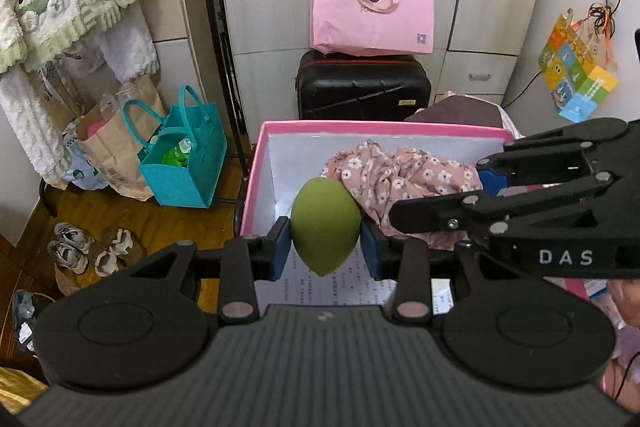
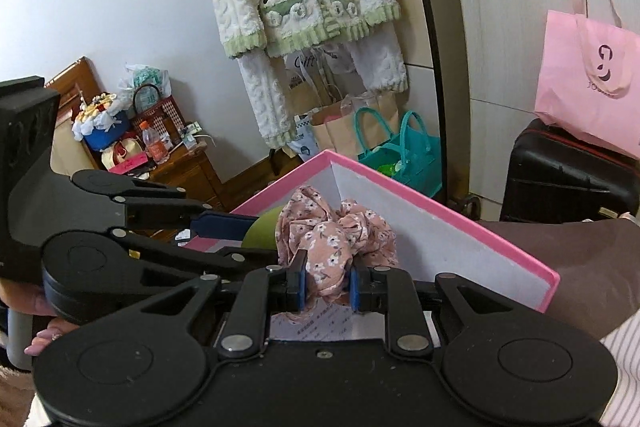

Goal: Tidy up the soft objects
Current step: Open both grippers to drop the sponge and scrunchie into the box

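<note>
The left hand-held gripper (image 1: 325,242) is clamping a green egg-shaped sponge (image 1: 325,225) between its blue pads (image 1: 280,247), which are pressing on both of its sides. It is holding the sponge, pointed end down, at the near edge of the pink box (image 1: 384,129), just over the near-left corner. The right hand-held gripper (image 2: 327,287) is pinching a floral scrunchie (image 2: 336,227), its narrow jaws closed on a fold of the fabric while the rest is bunching up above the pads. The scrunchie is sitting over the box's white interior (image 1: 292,155), just right of the sponge and touching it. A printed sheet (image 1: 320,289) is lying under the grippers at the box's near side. Behind the box, a black suitcase (image 1: 362,87) is carrying a pink tote (image 1: 372,3), and a teal bag (image 1: 180,163) is standing on the floor to the left.
</note>
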Available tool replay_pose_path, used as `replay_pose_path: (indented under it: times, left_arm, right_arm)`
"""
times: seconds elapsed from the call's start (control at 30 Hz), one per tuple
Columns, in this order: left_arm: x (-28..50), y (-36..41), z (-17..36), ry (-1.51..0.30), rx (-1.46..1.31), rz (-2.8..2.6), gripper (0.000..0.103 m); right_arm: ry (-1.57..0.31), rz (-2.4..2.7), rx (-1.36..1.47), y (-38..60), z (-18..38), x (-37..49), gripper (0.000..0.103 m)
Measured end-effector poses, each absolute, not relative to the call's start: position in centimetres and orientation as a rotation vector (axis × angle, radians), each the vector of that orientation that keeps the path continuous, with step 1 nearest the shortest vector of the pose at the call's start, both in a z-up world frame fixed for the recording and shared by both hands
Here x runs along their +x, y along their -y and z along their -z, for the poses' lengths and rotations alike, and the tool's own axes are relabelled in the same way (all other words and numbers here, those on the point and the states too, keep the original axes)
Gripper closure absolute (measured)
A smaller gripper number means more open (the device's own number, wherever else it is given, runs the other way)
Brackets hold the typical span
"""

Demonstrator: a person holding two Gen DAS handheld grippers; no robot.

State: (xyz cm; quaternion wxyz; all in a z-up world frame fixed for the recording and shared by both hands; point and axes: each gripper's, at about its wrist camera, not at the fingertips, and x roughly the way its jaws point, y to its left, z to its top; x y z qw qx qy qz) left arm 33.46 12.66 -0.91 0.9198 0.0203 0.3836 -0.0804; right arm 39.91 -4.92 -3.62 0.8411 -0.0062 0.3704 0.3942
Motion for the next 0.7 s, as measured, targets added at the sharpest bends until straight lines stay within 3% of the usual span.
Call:
replay_pose_path:
  times: [0.07,0.13,0.2,0.4,0.7]
  left_arm:
    - [33.3,-12.6,1.0,-0.773,0.058,0.159,0.063]
    - [33.3,-12.6,1.2,-0.761,0.067,0.14,0.051]
    - [33.2,-12.6,1.2,-0.741,0.061,0.141,0.046]
    - [31.0,-12.8,-0.3,-0.689,0.059,0.159,0.039]
    - [24.8,-13.3,-4.0,-0.672,0.059,0.229,0.038]
  right_arm:
    - [-0.798,-0.826,0.001,5.1,3.9,40.3,0.068]
    - [-0.804,-0.801,0.015,5.6,4.1,40.4,0.058]
    - [-0.803,-0.788,0.043,6.2,4.1,40.5,0.05]
    - [-0.788,-0.791,0.087,7.9,2.8,39.0,0.05]
    - [-0.714,-0.803,-0.067,9.2,-2.1,31.3,0.05]
